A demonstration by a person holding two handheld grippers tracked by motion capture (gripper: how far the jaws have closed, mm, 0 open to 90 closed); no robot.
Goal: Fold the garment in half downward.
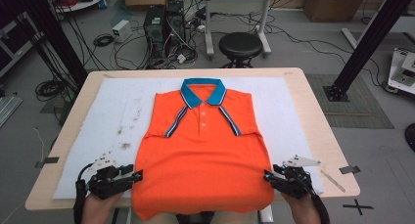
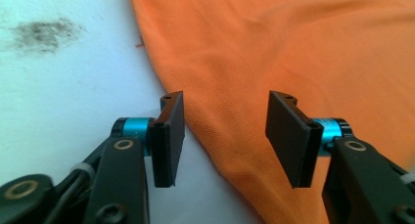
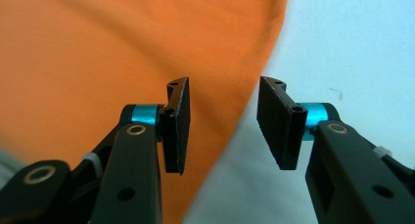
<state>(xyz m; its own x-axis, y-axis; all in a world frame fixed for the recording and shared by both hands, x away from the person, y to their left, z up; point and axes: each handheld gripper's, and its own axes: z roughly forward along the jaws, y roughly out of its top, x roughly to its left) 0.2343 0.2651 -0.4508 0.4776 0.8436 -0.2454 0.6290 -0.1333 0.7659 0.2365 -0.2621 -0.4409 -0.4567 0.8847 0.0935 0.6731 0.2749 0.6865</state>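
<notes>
While one orange shirt (image 1: 203, 155) lies flat, two hand-held grippers (left (image 1: 138, 175), right (image 1: 267, 175)) gape apart.

Even, bright light is falling from overhead across the high view, leaving the orange polo shirt (image 1: 203, 150) vivid and casting only faint shadows on the white mat (image 1: 107, 116). Far floor areas are looking dimmer. In both gripper views the near black arms are blurring softly, and the mat is washing out pale blue-white with mild glare.
</notes>
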